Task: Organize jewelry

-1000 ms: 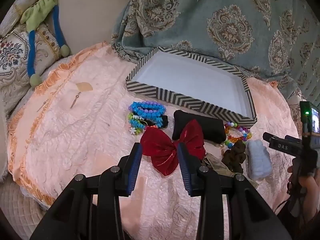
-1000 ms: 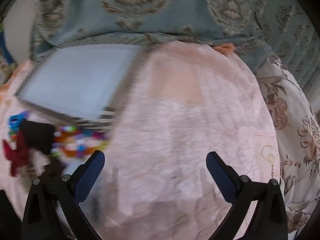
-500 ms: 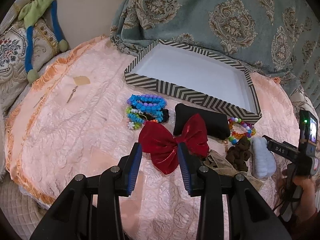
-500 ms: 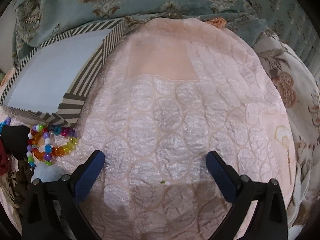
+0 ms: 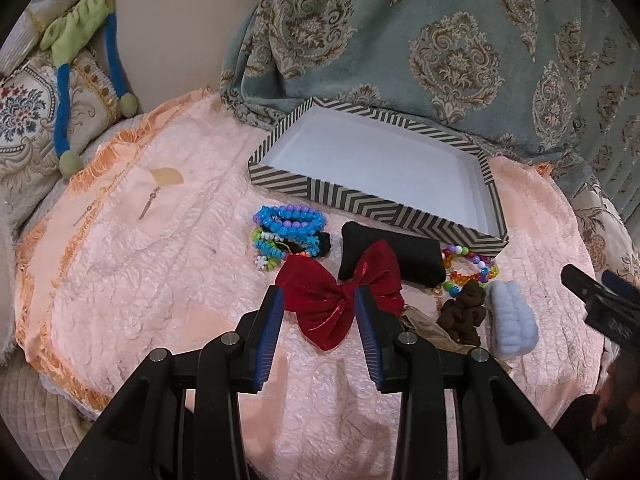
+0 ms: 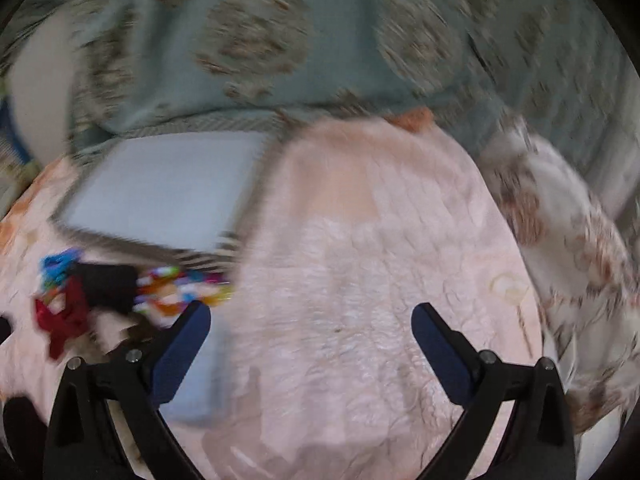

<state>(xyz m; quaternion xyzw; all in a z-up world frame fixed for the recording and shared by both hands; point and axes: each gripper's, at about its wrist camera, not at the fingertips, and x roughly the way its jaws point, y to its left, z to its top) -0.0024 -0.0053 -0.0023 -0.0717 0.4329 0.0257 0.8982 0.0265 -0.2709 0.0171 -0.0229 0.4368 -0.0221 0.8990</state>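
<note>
A striped box lid with a white inside [image 5: 376, 160] lies on the peach quilt [image 5: 160, 272]. In front of it lie blue bead bracelets [image 5: 290, 222], a black cushion [image 5: 416, 260], a red bow [image 5: 340, 296], a multicolour bead bracelet [image 5: 472, 268], a brown scrunchie [image 5: 462, 312] and a pale blue fluffy piece [image 5: 512, 320]. My left gripper [image 5: 320, 300] is open, its fingers either side of the bow's lower left wing. My right gripper [image 6: 310, 320] is wide open and empty over bare quilt; its view is blurred and shows the box lid [image 6: 160, 196] and the bow [image 6: 60, 320] at left.
A teal patterned blanket [image 5: 460, 48] lies behind the box. A green and blue plush toy [image 5: 80, 40] hangs at far left over embroidered cushions. Small earrings [image 5: 148, 204] lie on the quilt's left. The right gripper's body [image 5: 600, 304] shows at the left view's right edge.
The left gripper has edged closer to the red bow. The right gripper has swung, its view now blurred and turned back toward the box and the jewelry at its left.
</note>
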